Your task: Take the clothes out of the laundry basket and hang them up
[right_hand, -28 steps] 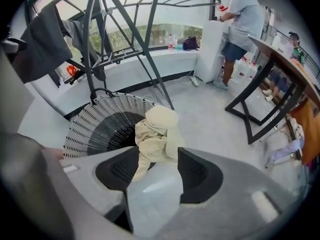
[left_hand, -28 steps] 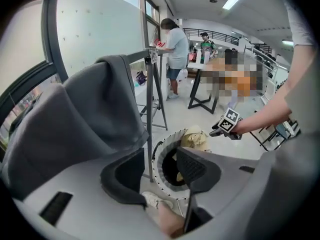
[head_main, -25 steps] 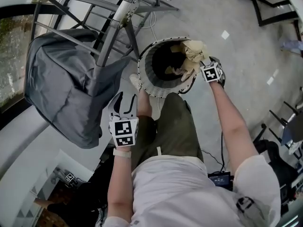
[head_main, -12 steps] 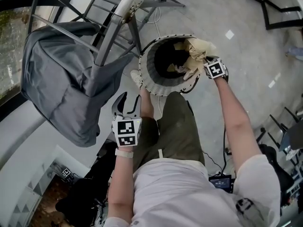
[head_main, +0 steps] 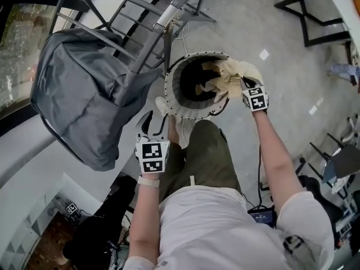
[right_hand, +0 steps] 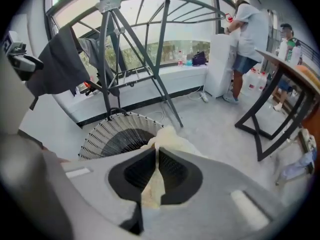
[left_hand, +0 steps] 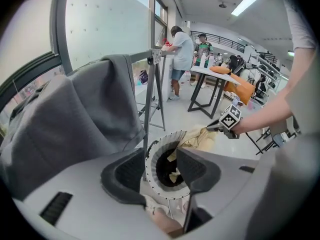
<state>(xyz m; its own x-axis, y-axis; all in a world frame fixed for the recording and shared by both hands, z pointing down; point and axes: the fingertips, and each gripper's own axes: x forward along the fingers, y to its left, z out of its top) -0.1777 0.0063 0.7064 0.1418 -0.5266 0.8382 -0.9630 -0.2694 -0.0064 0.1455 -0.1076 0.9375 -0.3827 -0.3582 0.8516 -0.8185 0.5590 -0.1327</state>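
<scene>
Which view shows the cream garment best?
The right gripper view: the right gripper's jaws have just closed on the cream garment. The head view shows it at the laundry basket rim; the left gripper view, small.

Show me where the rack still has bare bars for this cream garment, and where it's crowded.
The drying rack has bare rungs right of the grey garment, over the laundry basket. Its left end is crowded under that garment. For passing a hand, open floor lies between the basket and the black table frame.
</scene>
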